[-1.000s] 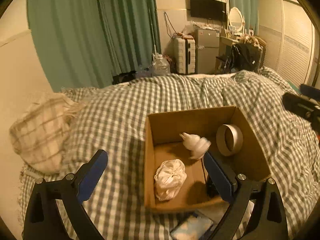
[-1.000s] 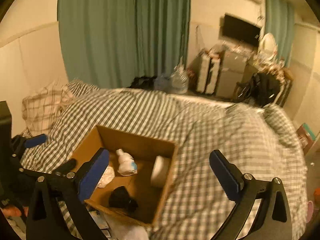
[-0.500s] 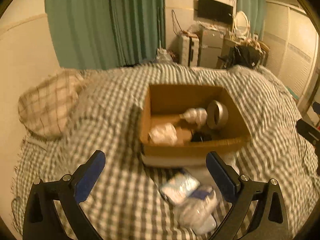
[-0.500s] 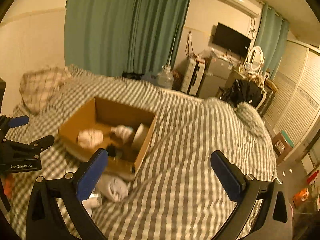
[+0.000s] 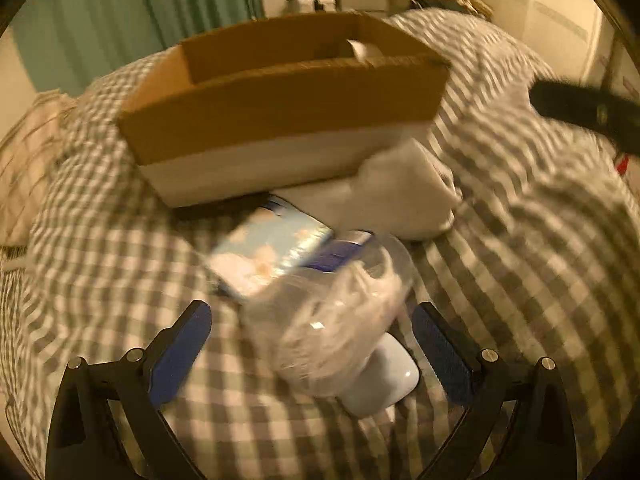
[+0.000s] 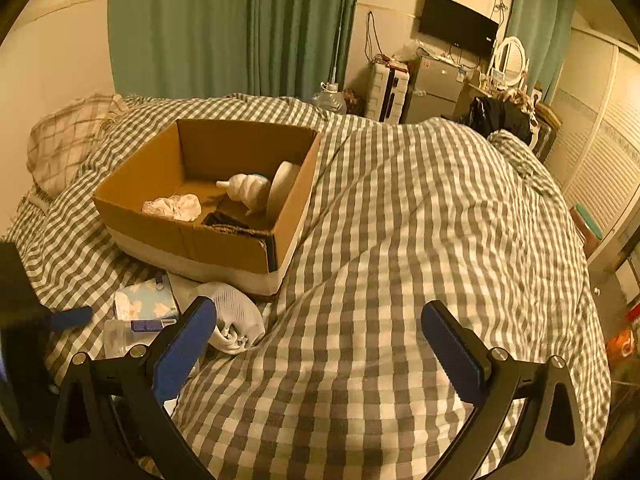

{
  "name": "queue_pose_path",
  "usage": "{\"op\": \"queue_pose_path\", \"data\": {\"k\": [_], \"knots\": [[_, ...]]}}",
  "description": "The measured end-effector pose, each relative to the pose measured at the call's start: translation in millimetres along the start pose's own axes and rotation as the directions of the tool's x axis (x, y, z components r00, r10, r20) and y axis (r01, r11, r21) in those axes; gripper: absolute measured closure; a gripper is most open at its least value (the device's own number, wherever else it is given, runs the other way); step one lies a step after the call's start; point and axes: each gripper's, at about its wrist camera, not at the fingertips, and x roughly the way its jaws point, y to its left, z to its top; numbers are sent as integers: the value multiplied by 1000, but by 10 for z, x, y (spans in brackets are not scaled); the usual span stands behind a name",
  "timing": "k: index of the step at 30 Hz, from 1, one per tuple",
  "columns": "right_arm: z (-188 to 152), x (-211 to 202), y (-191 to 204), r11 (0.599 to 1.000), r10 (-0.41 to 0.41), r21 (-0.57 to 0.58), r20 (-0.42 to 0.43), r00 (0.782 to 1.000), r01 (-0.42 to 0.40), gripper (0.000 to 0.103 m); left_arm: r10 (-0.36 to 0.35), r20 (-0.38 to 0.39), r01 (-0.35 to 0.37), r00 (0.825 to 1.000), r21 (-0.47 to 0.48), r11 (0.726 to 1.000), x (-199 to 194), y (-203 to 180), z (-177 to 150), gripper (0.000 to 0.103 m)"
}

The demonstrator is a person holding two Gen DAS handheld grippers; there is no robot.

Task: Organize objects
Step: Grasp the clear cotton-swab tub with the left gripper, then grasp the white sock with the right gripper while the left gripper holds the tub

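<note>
Frankly, no writing reads on the blurred blue packet [image 5: 269,252].

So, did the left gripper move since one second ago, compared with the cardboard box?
Yes. The left gripper came back and down from above the cardboard box; it now frames a clear plastic bag on the bed.

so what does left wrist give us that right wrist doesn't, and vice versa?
Left wrist only: a crumpled clear plastic bag between the open left gripper, over a white rounded case.

Right wrist only: the box interior, with a white crumpled wad, white ridged bottle and white tape roll.

Both: brown cardboard box, pale blue patterned packet, white rolled sock, checked duvet.
</note>
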Motion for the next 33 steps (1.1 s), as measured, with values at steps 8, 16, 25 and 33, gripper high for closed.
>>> {"op": "queue_pose_path", "data": {"k": [8, 16, 25, 33], "knots": [[-41, 20, 6, 1000, -9, 12, -14, 1000, 9, 1, -14, -28, 15, 1000, 17, 1000, 195, -109, -16, 15], [-74, -33, 26, 1000, -20, 19, -7, 1000, 20, 1, -71, -51, 71, 996, 7, 997, 312, -39, -8, 14], [-117, -35, 6, 999, -21, 29, -11, 1000, 21, 1, -74, -24, 75, 997, 57, 996, 127, -135, -79, 24], [-109, -20, 33, 1000, -21, 16, -14, 1000, 21, 1, -62, 108, 65, 992, -24, 998, -429, 73, -122, 33]]}}
